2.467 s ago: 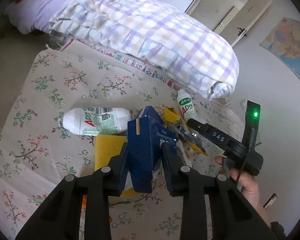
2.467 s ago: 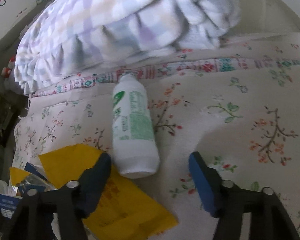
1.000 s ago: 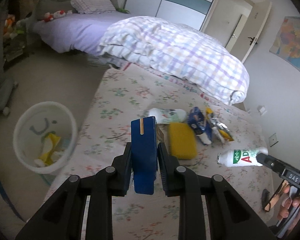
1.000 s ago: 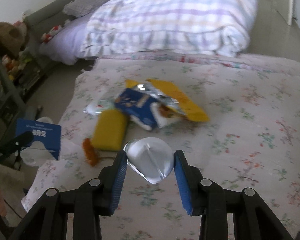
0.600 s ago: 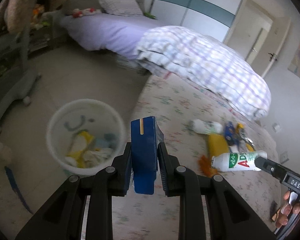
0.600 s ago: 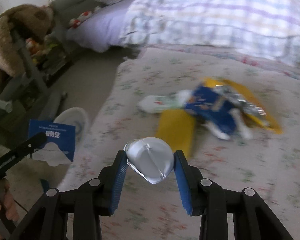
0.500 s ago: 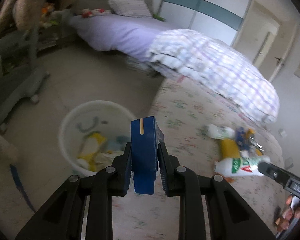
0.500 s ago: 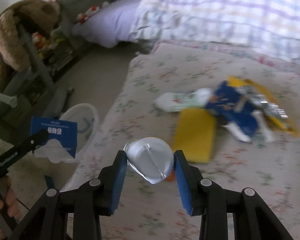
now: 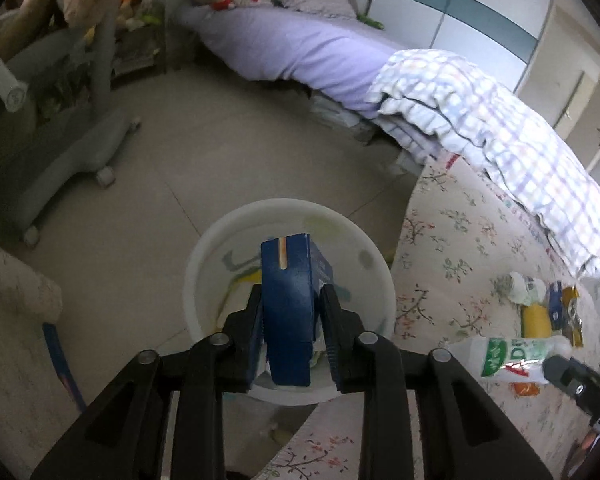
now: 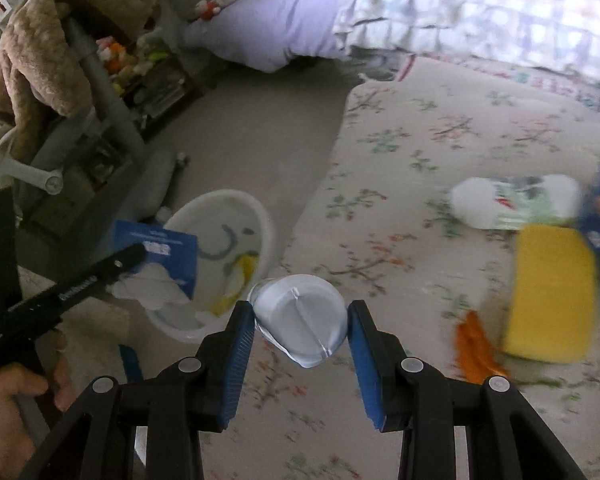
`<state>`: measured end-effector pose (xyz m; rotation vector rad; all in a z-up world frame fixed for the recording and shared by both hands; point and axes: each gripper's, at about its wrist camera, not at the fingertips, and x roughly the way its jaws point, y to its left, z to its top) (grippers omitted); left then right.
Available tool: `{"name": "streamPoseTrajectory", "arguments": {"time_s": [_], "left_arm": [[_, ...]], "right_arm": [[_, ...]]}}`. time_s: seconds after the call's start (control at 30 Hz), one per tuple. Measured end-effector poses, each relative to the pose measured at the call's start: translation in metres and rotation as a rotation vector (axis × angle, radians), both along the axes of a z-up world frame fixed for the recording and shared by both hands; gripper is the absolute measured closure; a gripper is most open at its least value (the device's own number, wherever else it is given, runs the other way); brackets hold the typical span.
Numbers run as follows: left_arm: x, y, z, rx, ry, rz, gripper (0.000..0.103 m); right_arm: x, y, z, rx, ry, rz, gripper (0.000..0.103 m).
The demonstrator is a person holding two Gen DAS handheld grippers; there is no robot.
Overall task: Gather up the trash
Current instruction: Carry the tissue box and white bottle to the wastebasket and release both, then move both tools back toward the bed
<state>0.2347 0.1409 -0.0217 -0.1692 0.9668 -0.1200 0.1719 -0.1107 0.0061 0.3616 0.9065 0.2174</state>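
- Whereas the floral bed lay beneath it a second ago, the left gripper (image 9: 290,328) now hangs over the round white plastic bin (image 9: 220,248), jaws opening around the blue cardboard carton (image 9: 290,308) (still between them).
- Right view: the right gripper (image 10: 300,334) stays clamped on the white plastic bottle (image 10: 300,316), now near the bed's edge (image 10: 320,216).

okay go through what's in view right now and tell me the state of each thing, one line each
blue carton: upright between the left gripper jaws, over the bin.
left gripper: jaws opening around the carton.
white bin: open-topped, on the floor, some trash inside.
white bottle: clamped in the right gripper.
second white bottle: lying on its side on the floral bedspread.
yellow packet: flat on the bedspread.
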Motion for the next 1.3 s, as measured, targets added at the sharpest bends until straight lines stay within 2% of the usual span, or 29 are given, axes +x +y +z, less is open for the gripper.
{"name": "streamPoseTrajectory", "arguments": {"time_s": [0.07,0.1,0.13,0.2,0.37,0.6,0.7,0.73,0.77,0.8,0.9,1.1,1.3], "left_arm": [[0.003,0.007,-0.001,0.005,0.026,0.024,0.064],[0.004,0.011,-0.001,0.008,0.033,0.036,0.047],[0.005,0.017,-0.002,0.023,0.051,0.067,0.026],[0.002,0.028,-0.002,0.046,0.066,0.122,0.015],[-0.003,0.053,-0.007,0.104,0.07,0.183,0.014],[-0.005,0.069,-0.008,0.132,0.068,0.183,0.014],[-0.008,0.073,-0.006,0.131,0.06,0.178,0.013],[-0.009,0.073,-0.006,0.132,0.058,0.175,0.012],[-0.01,0.071,-0.005,0.135,0.057,0.17,0.01],[-0.012,0.07,-0.004,0.137,0.056,0.161,0.007],[-0.018,0.062,0.001,0.139,0.042,0.135,0.005],[-0.031,0.041,0.015,0.14,0.015,0.089,0.004],[-0.046,0.019,0.023,0.044,0.044,0.033,0.004]], "right_arm": [[0.007,0.007,-0.001,0.004,0.0,0.013,0.061],[0.011,0.012,-0.001,0.006,-0.004,0.019,0.061],[0.016,0.016,-0.001,0.011,-0.007,0.024,0.061],[0.026,0.026,-0.003,0.023,-0.011,0.032,0.061],[0.049,0.051,-0.013,0.002,-0.015,0.047,0.061],[0.072,0.074,-0.032,-0.051,0.015,0.051,0.06],[0.073,0.077,-0.036,-0.041,-0.007,0.056,0.058],[0.073,0.076,-0.037,-0.028,-0.013,0.056,0.054],[0.073,0.073,-0.036,-0.008,-0.014,0.05,0.035],[0.07,0.071,-0.035,0.007,-0.02,0.039,0.023],[0.06,0.062,-0.027,0.052,-0.043,0.037,0.022],[0.037,0.035,-0.013,-0.015,-0.023,-0.02,0.019],[0.007,-0.001,0.001,-0.026,-0.024,-0.074,0.016]]}}
